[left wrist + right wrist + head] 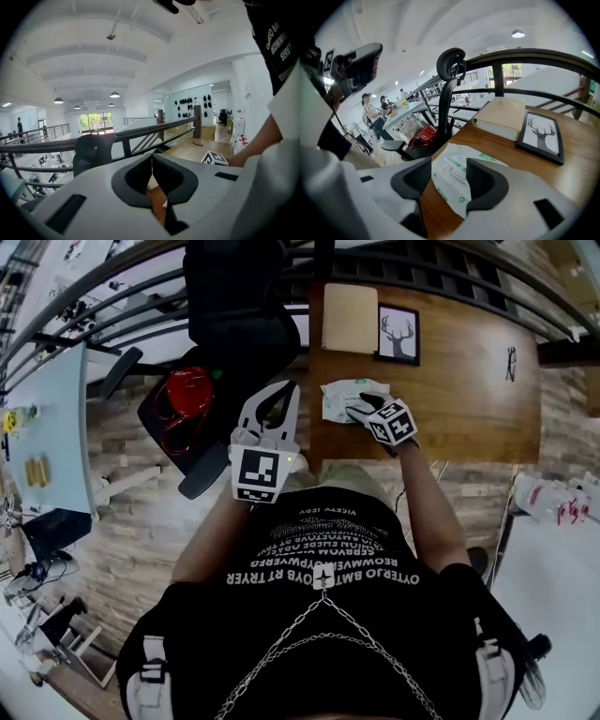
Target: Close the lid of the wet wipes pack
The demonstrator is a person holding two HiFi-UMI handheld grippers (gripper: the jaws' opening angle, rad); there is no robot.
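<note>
Right claw (449, 164) is spread and grips nothing. The wipes pack (451, 192) lies flat on the wooden table (562, 187), low centre of the right gripper view, framed between my jaws. Its lid (458, 172) looks nearly flat; I can't tell if it is latched.

Plan: put one jaw tip on the lid's free edge and press straight down, lightly, so the soft pack doesn't slide.

Left claw (152, 157) is clenched on nothing, held left of the table.

Book (502, 117) and deer picture (541, 136) sit upper right. Black chair (445, 93) upper centre, railing (525, 58) behind.
</note>
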